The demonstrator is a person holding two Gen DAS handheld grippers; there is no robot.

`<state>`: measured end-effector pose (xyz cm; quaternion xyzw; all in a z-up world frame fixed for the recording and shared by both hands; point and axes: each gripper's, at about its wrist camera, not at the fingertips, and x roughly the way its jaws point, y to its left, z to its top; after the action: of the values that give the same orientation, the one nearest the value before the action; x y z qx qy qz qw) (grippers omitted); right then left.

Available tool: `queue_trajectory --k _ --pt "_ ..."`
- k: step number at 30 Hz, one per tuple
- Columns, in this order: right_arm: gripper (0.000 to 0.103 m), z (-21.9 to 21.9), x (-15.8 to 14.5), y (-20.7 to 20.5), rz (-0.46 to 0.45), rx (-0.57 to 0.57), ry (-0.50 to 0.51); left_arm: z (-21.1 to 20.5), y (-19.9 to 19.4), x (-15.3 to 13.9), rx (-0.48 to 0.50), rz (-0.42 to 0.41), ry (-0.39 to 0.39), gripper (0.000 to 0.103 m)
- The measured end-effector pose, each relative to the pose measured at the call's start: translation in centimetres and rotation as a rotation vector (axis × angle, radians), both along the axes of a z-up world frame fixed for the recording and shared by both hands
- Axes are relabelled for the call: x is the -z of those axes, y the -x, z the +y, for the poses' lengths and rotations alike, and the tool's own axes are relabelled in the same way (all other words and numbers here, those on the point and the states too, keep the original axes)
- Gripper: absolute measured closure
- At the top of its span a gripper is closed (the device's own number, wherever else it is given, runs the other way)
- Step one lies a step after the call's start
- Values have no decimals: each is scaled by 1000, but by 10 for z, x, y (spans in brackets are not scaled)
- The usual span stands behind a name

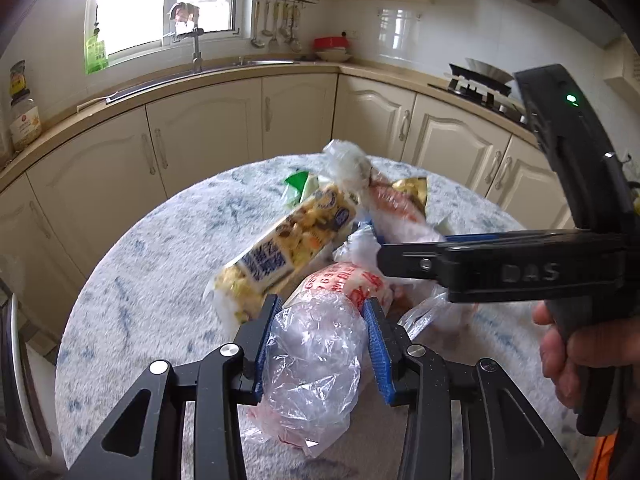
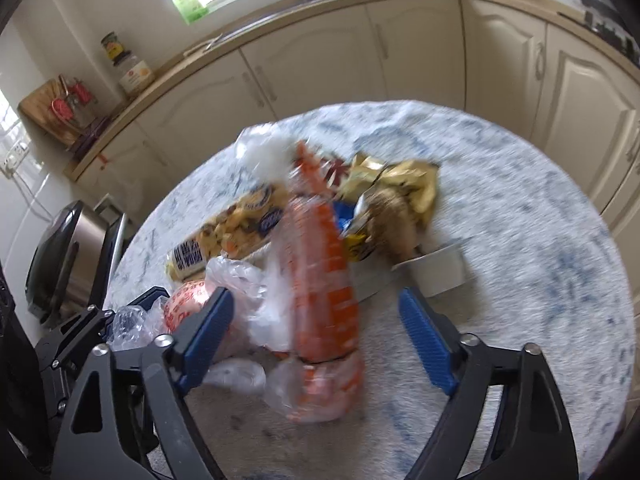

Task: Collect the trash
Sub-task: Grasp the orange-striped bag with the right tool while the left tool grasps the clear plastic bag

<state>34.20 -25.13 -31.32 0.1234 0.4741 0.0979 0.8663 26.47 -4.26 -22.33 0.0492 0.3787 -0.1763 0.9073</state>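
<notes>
Our left gripper (image 1: 318, 344) is clenched on a crumpled clear plastic bag (image 1: 312, 368) with red print, both blue pads pressing its sides. We judge the thin film could slide out, or drag the neighbouring yellow snack packet (image 1: 276, 252) along, since the trash lies heaped together on the round table (image 1: 132, 280).

Our right gripper (image 2: 316, 344) stands released, its pads not pressing anything. An orange-printed plastic bag (image 2: 320, 280) lies between its jaws, nearer the left pad. Closing there might also catch loose clear film just beside that pad. A gold wrapper (image 2: 404, 184) lies beyond the fingertips, with a small white tub (image 2: 436, 268) just ahead of the right pad.
</notes>
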Motion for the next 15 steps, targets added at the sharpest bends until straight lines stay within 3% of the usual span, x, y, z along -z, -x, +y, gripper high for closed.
queue_trajectory --k 4,8,15 --pt "56 2 16 -6 18 12 -51 -9 10 3 -14 -2 1 58" --pt "63 -6 7 6 -13 21 -125 -6 9 5 -15 16 36 65" --pt "63 -28 -1 33 -21 51 -214 8 35 1 -33 20 55 67"
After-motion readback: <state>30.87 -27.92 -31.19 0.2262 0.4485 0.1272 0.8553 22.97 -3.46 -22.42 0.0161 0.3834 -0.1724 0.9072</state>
